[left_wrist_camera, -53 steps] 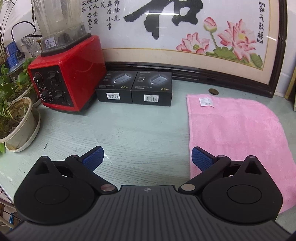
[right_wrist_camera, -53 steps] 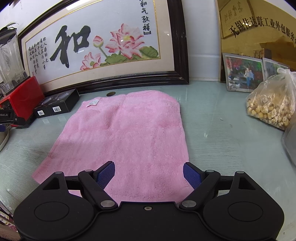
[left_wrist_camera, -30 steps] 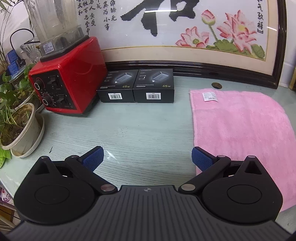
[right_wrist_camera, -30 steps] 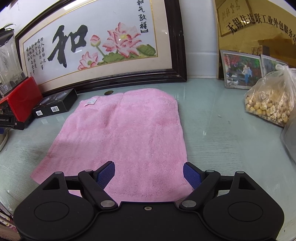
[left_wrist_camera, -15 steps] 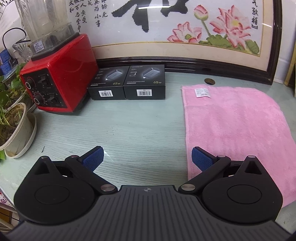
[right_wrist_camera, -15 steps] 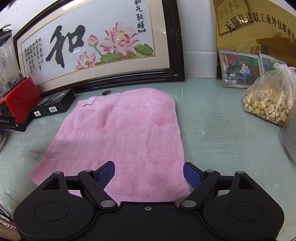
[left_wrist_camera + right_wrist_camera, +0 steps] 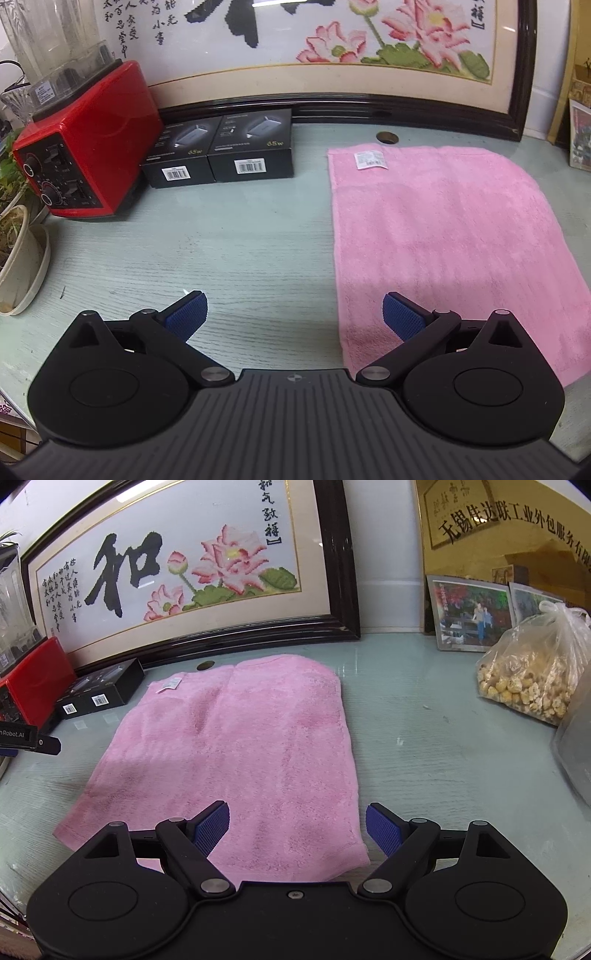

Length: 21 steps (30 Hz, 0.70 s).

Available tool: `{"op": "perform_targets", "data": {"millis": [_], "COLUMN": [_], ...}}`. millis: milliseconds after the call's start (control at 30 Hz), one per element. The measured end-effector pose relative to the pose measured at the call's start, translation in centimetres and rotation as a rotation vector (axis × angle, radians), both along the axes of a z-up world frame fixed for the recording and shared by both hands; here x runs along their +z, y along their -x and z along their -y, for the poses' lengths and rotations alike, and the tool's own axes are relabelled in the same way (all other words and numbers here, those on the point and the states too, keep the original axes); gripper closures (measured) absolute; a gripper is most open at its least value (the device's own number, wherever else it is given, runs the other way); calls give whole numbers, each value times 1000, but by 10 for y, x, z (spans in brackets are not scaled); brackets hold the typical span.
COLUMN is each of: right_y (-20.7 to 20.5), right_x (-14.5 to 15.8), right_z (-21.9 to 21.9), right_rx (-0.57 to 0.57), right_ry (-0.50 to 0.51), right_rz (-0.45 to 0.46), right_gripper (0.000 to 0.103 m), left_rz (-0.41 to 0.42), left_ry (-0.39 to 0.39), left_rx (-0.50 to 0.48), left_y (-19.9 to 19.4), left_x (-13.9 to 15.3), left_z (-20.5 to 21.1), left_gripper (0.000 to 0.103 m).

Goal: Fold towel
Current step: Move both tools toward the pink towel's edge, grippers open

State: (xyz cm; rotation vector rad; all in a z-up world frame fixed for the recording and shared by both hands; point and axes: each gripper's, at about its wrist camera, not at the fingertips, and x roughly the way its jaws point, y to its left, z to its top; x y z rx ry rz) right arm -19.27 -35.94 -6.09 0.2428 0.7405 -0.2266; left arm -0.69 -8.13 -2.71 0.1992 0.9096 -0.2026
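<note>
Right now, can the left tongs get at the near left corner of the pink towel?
Probably yes. The left tongs are open and hold nothing, and the pink towel's left edge lies flat between their fingers, with nothing in the way.

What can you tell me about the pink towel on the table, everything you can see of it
The pink towel is fluffy terry-like cloth, spread flat in one layer on the pale green table, not yet folded. A white label sits near its far left corner, close to a small brown disc. Faint creases run lengthwise. Both hand-held grippers hover open near its close edge; neither visibly grips it.
</note>
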Motion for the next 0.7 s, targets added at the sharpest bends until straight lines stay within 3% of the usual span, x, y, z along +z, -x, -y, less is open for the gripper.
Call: {"op": "perform_targets", "data": {"millis": [700], "right_y": [8], "right_x": [-3], "right_z": [7], "right_rx": [-9], "right_ry": [-10], "right_rz": [-9], "right_gripper": [23], "left_rz": [-16], "left_ry": [-5], "left_rx": [-32], "left_y": [8], "left_x": [-6], "left_z": [9], "left_gripper": [0]}}
